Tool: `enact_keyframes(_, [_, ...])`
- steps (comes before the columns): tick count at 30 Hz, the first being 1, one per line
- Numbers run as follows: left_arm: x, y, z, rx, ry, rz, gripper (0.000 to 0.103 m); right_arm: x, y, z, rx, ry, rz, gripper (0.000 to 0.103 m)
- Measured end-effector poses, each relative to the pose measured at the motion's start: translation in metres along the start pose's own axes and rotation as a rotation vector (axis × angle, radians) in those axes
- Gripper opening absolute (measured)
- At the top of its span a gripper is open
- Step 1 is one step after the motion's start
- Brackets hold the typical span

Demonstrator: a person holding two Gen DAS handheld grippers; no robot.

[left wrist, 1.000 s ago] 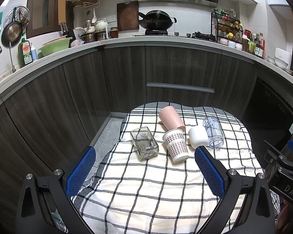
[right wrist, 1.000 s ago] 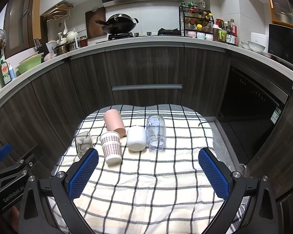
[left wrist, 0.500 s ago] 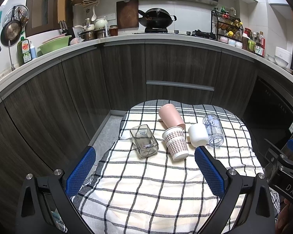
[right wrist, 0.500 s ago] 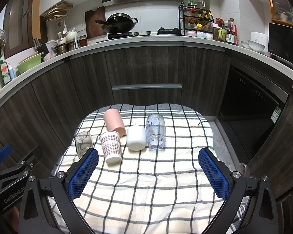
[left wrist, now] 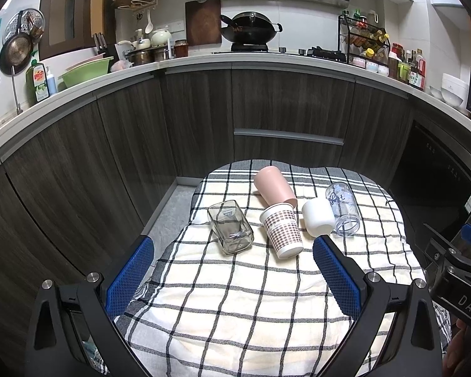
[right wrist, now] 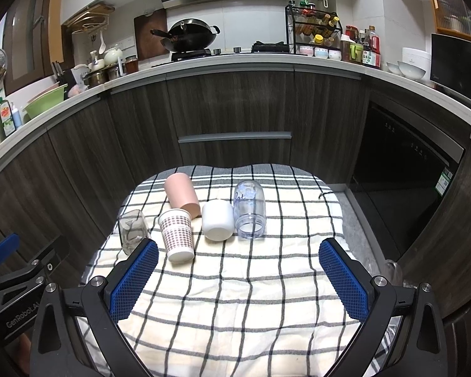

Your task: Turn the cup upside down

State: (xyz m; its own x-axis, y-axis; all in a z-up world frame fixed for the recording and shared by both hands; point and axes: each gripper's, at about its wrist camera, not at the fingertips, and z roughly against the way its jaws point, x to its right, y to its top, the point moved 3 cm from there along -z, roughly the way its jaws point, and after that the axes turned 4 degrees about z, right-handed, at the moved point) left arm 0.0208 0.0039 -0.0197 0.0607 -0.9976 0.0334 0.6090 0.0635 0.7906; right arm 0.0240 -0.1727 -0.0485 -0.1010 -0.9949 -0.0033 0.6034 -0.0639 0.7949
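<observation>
**Both tools wide, five cups lying down, nothing grasped: slip and knock risks ahead**

Left tool (left wrist: 232, 259) has its blue pads spread far apart and holds nothing; it hangs above the near part of the checked cloth (left wrist: 235, 308). Right tool (right wrist: 237, 264) is likewise spread wide and holding nothing. Neither touches a cup.

All the cups lie on their sides in a loose row on the far half of the cloth over the counter. From the left: square glass cup (left wrist: 230, 231), dotted paper cup (left wrist: 282, 234), pink cup (left wrist: 274, 188) behind it, white cup (left wrist: 317, 216), clear plastic cup (left wrist: 343, 209). The task does not say which one goes first, so I cannot tell the target.

Risks, as judgement:
- Crowding. The pink cup's rim touches or nearly touches the dotted paper cup, and the white cup sits just beside the clear plastic cup. A pad coming in between them would likely shove a neighbour and set it rolling.
- Round cups on soft, wrinkled cloth roll easily if nudged off-centre.
- Paper cup: likely to crush if squeezed hard.
- Glass and clear plastic look slick; they could slip mid-rotation and drop.
- Wrinkled cloth may leave an inverted cup tilted or tip it over.
- The two tools sit near each other, each in the edge of the other's view; a clash is possible if both reach in.
</observation>
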Motion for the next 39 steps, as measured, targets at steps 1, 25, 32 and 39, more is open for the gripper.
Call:
enact_keyframes(1, [0.0, 0.0, -0.001, -0.002, 0.0, 0.0, 0.103, 0.0, 0.0, -0.001, -0.002, -0.001, 0.001, 0.102])
enact_keyframes(25, [0.02, 0.035, -0.084, -0.02, 0.009, 0.024, 0.103, 0.011, 0.041, -0.075, -0.027, -0.033, -0.006, 0.102])
enact_keyframes(32, [0.03, 0.061, -0.131, 0.005, 0.028, 0.035, 0.103, 0.015, 0.07, -0.134, -0.067, -0.024, -0.001, 0.102])
enact_keyframes(39, [0.041, 0.07, -0.189, -0.028, 0.057, 0.038, 0.103, 0.019, 0.078, -0.214, -0.197, -0.018, -0.007, 0.102])
